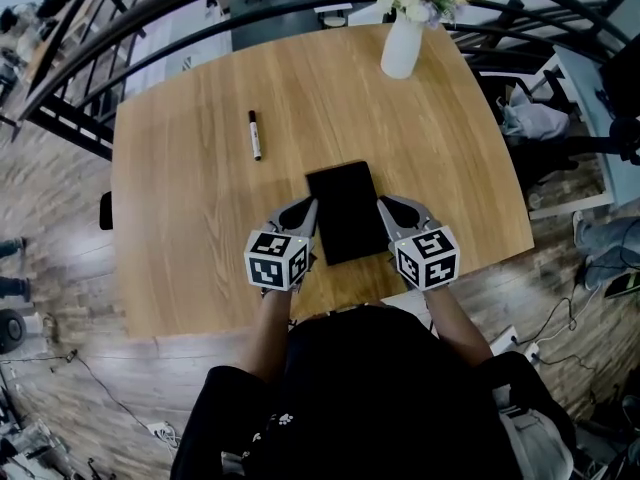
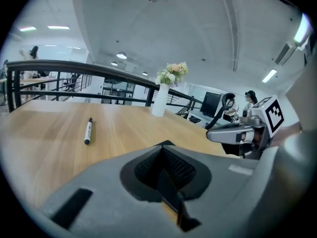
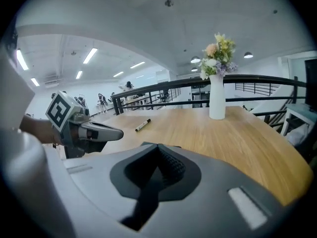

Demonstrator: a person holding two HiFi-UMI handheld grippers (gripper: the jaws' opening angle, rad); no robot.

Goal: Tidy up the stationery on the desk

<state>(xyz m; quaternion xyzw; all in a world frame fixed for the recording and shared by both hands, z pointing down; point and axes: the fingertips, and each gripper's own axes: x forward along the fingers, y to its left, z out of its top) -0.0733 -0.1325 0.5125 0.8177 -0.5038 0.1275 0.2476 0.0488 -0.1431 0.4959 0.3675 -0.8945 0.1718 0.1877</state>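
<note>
A flat black notebook (image 1: 345,213) lies lengthwise at the near middle of the wooden desk (image 1: 200,218), held between my two grippers. My left gripper (image 1: 306,208) is shut on its left edge and my right gripper (image 1: 384,206) is shut on its right edge. In the left gripper view the jaws (image 2: 163,150) pinch a thin dark slab seen edge-on, and the right gripper (image 2: 212,135) shows opposite. The right gripper view shows the same grip (image 3: 158,151), with the left gripper (image 3: 118,133) across from it. A black marker pen (image 1: 254,134) (image 2: 88,131) (image 3: 142,125) lies loose farther back on the left.
A white vase of flowers (image 1: 402,46) (image 2: 159,99) (image 3: 217,103) stands at the desk's far edge. A dark curved railing (image 1: 150,28) runs behind the desk. Chairs and bags (image 1: 535,120) sit off the right side. The person stands at the near edge.
</note>
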